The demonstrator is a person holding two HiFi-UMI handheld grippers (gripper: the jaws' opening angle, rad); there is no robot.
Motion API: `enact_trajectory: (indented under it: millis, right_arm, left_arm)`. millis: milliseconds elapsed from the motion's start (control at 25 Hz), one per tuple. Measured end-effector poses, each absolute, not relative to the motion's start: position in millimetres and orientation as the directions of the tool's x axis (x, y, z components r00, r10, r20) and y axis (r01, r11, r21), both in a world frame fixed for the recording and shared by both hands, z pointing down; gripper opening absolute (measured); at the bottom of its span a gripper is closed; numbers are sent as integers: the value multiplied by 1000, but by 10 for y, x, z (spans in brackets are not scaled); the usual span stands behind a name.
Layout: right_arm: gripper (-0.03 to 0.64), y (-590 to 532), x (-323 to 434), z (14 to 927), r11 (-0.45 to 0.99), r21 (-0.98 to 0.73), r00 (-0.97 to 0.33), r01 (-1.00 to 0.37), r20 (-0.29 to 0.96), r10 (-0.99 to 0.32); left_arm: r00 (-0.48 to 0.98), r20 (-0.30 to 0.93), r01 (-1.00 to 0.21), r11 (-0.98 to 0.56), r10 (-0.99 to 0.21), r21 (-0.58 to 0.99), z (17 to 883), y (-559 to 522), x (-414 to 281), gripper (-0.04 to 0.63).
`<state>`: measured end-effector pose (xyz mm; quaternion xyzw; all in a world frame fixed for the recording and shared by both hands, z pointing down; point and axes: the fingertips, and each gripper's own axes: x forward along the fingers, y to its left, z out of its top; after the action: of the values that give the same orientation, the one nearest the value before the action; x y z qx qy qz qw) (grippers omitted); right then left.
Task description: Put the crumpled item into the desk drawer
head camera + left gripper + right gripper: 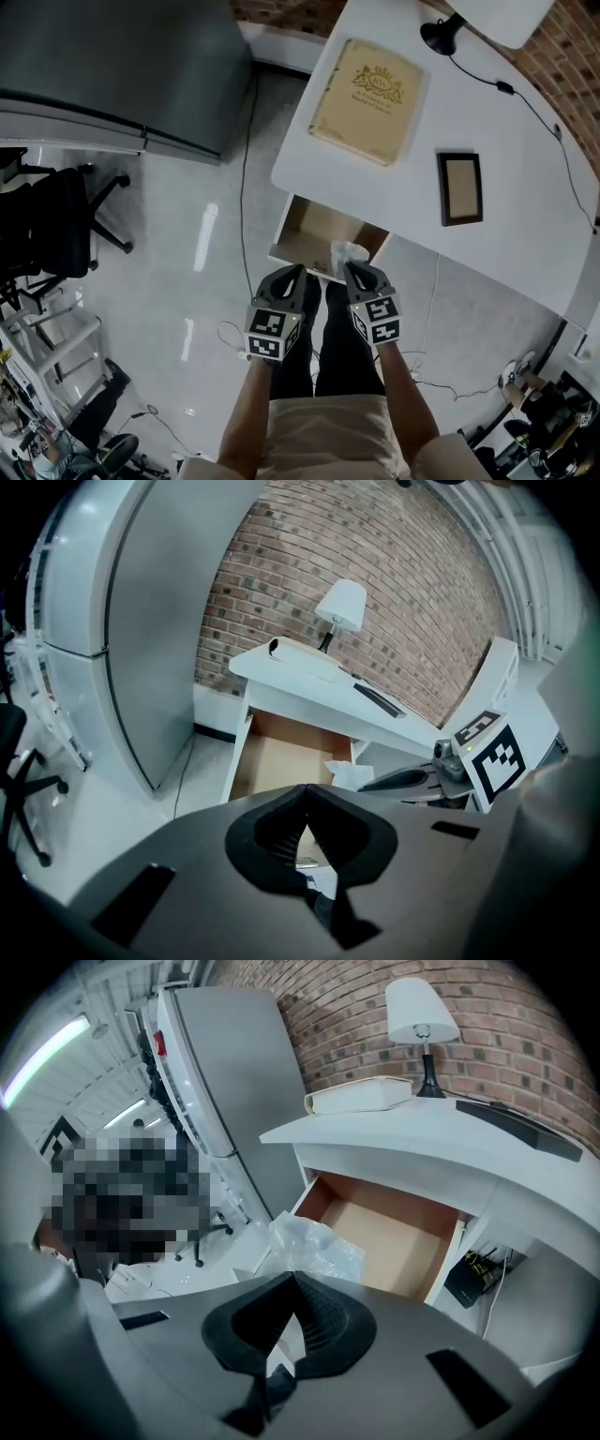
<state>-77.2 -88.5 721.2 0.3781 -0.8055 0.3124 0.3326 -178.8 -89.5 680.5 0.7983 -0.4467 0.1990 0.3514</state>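
The desk drawer (314, 234) stands pulled out from the white desk (497, 239); its brown inside shows bare. The crumpled item (349, 251), a wad of thin whitish plastic, hangs over the drawer's front right corner. My right gripper (352, 269) is shut on it. In the right gripper view the wad (314, 1249) bulges just beyond the closed jaws (292, 1276), with the drawer (389, 1237) behind. My left gripper (293, 274) is shut with nothing in it, level with the right one, in front of the drawer (286, 761). The left gripper view shows the wad (348, 772).
On the desk lie a large tan book (366, 87), a dark framed tablet (459, 187) and a lamp (441, 34) with its cord. A tall grey cabinet (112, 66) stands left of the desk. An office chair (56, 225) and floor cables (246, 187) are at the left.
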Motion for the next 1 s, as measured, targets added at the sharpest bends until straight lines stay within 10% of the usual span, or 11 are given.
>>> enact_trajectory:
  millis: [1000]
  right_arm:
    - [26,-1119,-1045,8160,615,-192,-454,-765,838,-303]
  left_arm:
    - [483,633,-876,-325,-605,357,7210,-978,-2091,15]
